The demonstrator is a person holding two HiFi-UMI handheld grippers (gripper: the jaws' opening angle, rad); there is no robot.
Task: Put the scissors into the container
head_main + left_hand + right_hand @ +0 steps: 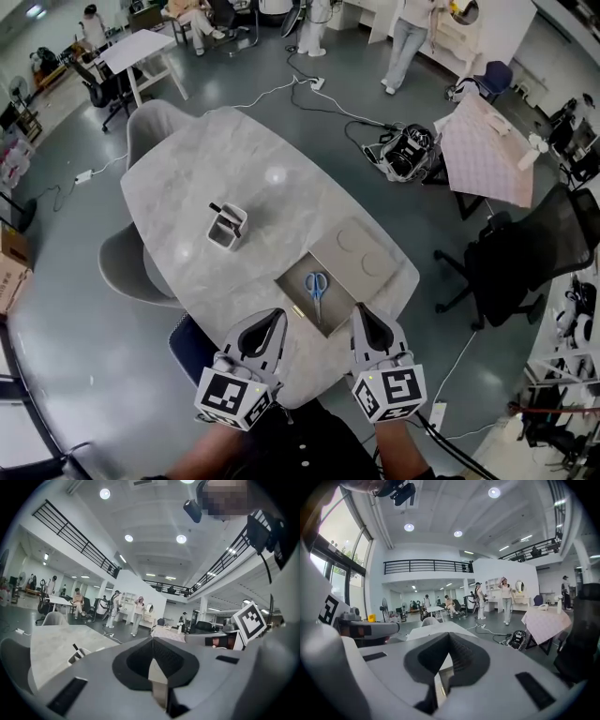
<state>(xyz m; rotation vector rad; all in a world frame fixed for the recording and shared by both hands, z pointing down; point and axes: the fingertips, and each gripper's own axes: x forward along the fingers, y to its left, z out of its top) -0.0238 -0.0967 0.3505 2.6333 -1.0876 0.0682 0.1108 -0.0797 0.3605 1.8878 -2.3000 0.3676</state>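
Blue-handled scissors (316,284) lie in a shallow tan box (294,292) near the table's front edge. A small white container (226,228) with a dark stick in it stands at mid-table, and shows low at the left of the left gripper view (77,654). My left gripper (277,317) hovers at the front edge just left of the box, jaws shut and empty (152,639). My right gripper (359,309) is just right of the box, also shut on nothing (449,634). A strip of the box (440,679) shows beneath its jaws.
The marble table (253,169) is rounded, with grey chairs (127,262) on its left side. The box's lid (356,251) lies open to the right. A black office chair (525,253), cables and bags stand on the floor at right. People stand far off.
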